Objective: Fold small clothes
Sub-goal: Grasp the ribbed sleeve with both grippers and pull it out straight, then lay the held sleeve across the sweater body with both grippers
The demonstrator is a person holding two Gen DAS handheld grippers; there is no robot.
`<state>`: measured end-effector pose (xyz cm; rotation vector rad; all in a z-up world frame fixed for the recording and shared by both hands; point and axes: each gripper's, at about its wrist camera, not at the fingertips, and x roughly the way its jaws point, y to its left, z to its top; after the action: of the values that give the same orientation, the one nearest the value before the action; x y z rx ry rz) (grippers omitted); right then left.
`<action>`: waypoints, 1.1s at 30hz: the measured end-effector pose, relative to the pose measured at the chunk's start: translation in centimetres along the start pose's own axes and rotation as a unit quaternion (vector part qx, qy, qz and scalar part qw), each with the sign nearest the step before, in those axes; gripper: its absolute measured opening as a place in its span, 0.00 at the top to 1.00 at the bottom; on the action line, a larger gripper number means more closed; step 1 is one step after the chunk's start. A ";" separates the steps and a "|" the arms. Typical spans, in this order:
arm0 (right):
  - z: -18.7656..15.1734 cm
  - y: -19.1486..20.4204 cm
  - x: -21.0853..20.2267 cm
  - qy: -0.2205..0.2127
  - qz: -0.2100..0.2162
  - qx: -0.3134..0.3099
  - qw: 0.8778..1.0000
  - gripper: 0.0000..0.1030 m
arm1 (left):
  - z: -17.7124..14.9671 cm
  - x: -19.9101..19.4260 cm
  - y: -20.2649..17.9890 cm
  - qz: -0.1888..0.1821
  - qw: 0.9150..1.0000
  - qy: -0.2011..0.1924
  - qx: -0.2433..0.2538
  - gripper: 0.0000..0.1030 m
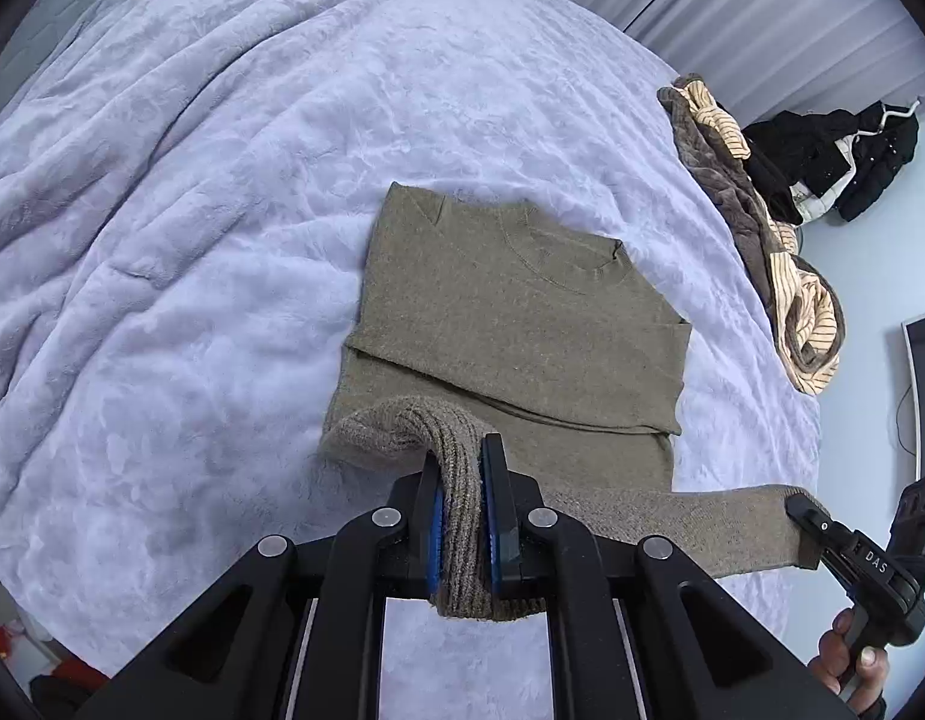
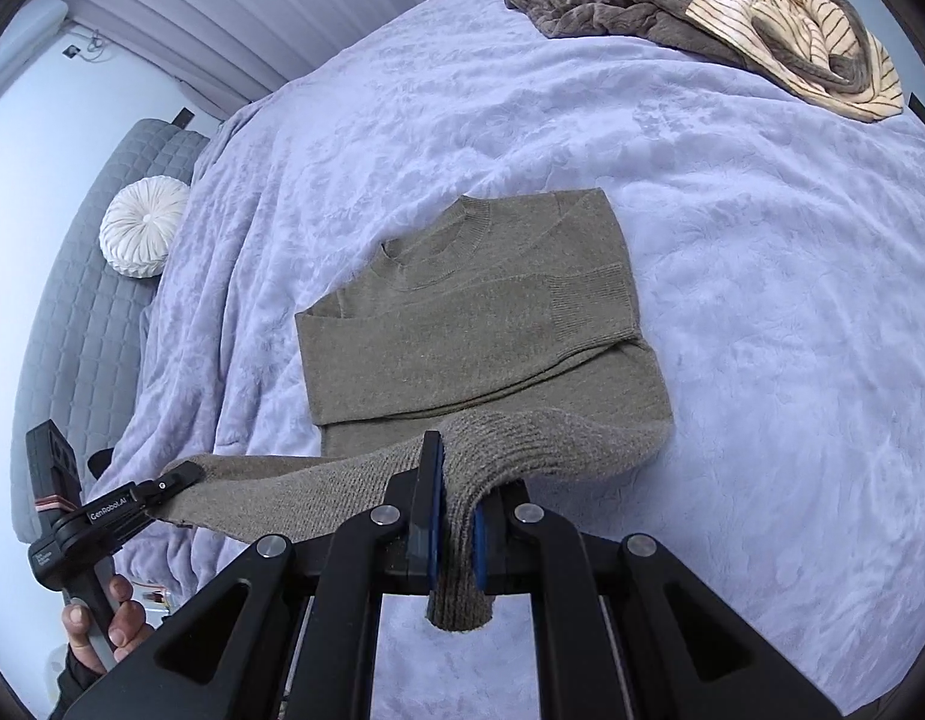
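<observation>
An olive-brown knit sweater [image 1: 510,312] [image 2: 462,330] lies on the lavender blanket [image 1: 222,180], collar away from me and both sleeves folded across its chest. Its ribbed bottom hem is lifted off the bed and stretched between the two grippers. My left gripper [image 1: 461,450] is shut on the hem's left corner, with cloth draped over and down between the blue pads. My right gripper [image 2: 468,468] is shut on the hem's right corner in the same way. Each view also shows the other gripper clamping the far end: the right gripper [image 1: 804,510] and the left gripper [image 2: 180,474], each held by a hand.
A pile of brown plush and cream striped clothes [image 1: 756,228] [image 2: 702,12] lies at the bed's far edge, with a black jacket [image 1: 840,162] beyond it. A round white cushion [image 2: 144,228] rests on grey quilted padding [image 2: 90,330] at the bed's other end.
</observation>
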<state>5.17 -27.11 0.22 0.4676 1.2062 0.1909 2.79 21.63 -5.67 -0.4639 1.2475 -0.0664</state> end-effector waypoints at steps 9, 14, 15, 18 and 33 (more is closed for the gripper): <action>2.1 -1.4 2.7 0.009 0.001 0.028 1.000 0.92 | 2.1 2.6 -1.0 0.022 1.000 0.012 0.002 0.88; 3.8 -2.0 5.2 0.018 -0.015 0.037 0.999 0.92 | 3.4 5.4 -1.5 0.035 0.999 0.025 0.006 0.88; 4.1 -2.1 5.7 0.019 -0.018 0.039 0.999 0.92 | 3.7 6.0 -1.6 0.037 0.999 0.028 0.007 0.88; 5.3 -2.8 7.5 0.026 -0.028 0.047 0.998 0.92 | 4.7 8.2 -2.0 0.042 0.998 0.038 0.008 0.88; 10.1 -4.9 14.8 0.048 -0.043 0.037 0.997 0.92 | 9.6 16.7 -2.2 0.060 0.996 0.069 0.019 0.88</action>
<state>19.26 -28.25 -11.78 0.4739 1.3291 0.0961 17.61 17.56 -17.50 -0.3551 1.4045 -0.0193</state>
